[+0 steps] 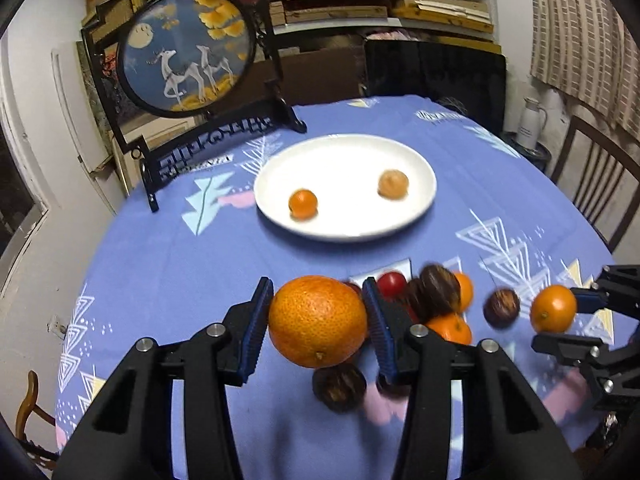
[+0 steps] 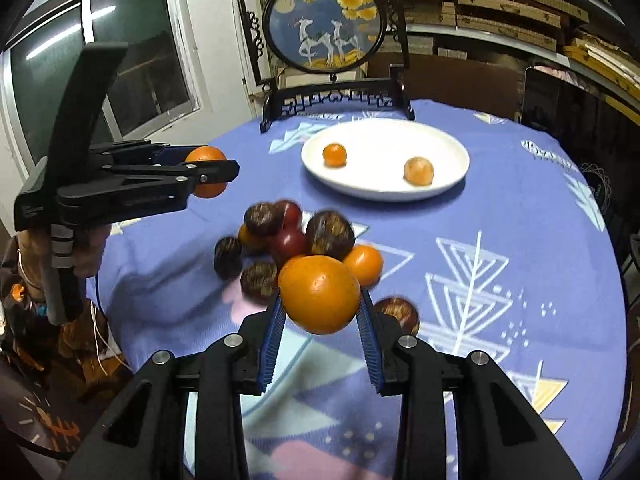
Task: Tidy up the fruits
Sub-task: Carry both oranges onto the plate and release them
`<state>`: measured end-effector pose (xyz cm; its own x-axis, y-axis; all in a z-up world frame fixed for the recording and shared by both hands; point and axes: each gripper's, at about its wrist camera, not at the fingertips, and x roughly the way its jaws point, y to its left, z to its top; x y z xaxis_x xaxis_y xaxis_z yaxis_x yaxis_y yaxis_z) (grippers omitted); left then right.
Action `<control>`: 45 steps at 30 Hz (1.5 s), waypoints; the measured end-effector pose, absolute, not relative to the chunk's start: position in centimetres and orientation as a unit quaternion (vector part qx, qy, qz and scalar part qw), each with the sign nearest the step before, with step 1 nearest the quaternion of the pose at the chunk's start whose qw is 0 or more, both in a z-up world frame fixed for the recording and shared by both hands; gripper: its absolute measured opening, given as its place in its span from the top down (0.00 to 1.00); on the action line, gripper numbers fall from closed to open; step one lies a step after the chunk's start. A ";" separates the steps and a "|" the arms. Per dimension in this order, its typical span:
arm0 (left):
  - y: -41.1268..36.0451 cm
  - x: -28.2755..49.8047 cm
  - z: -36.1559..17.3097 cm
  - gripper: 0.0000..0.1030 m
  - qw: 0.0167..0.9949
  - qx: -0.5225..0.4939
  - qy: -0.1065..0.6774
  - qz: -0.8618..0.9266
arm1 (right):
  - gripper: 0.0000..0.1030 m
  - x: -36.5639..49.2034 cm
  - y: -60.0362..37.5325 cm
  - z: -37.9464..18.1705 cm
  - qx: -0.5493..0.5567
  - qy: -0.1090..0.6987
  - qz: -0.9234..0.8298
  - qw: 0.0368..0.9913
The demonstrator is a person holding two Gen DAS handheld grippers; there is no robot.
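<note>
The left tongs (image 1: pixel 318 320) are clenched on a big orange (image 1: pixel 318 320), both blue pads pressing on its sides, and the fruit hangs above the worktop (image 1: pixel 168 264), which is covered with a blue cloth. The right tongs (image 2: pixel 322 312) grasp a smaller orange (image 2: pixel 320 294) in the same way, also lifted off the cloth. Between and under the two tongs lies a pile of fruits (image 2: pixel 296 240): dark brown round ones, two red ones and some small oranges, touching each other. One brown fruit (image 2: pixel 398 312) lies apart, just beside the right tongs. Farther back stands a white plate (image 1: pixel 416 160) with a small orange (image 1: pixel 303 203) and a pale brownish fruit (image 1: pixel 393 185) on it, well apart from each other. Behind the plate stands a round deer picture (image 1: pixel 188 48) in a black frame.
</note>
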<state>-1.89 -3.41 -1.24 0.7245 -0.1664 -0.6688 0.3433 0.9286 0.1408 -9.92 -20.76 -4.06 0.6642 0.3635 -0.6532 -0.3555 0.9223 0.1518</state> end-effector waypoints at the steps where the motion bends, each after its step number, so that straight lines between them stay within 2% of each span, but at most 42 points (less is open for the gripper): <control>1: -3.5 -1.3 -1.0 0.56 0.920 0.127 0.344 -0.137 | 0.65 -9.7 -20.8 -3.7 0.006 0.355 0.196 0.914; 13: -4.9 3.0 -0.5 0.56 0.927 0.131 0.332 -0.114 | 0.65 -5.0 -21.5 -0.8 0.011 0.324 0.188 0.927; 33: -6.3 9.1 -2.3 0.56 0.920 0.130 0.352 -0.116 | 0.65 1.5 -21.0 -1.1 0.025 0.322 0.176 0.930; 45: -6.8 15.4 -1.4 0.56 0.920 0.097 0.368 -0.094 | 0.64 7.9 -21.5 0.1 0.049 0.308 0.150 0.938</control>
<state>15.36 -6.82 -1.36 0.7109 -0.1014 -0.6959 0.2448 0.9634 0.1097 7.90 -21.48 0.09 0.7653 0.3116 -0.5633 -0.2512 0.9502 0.1843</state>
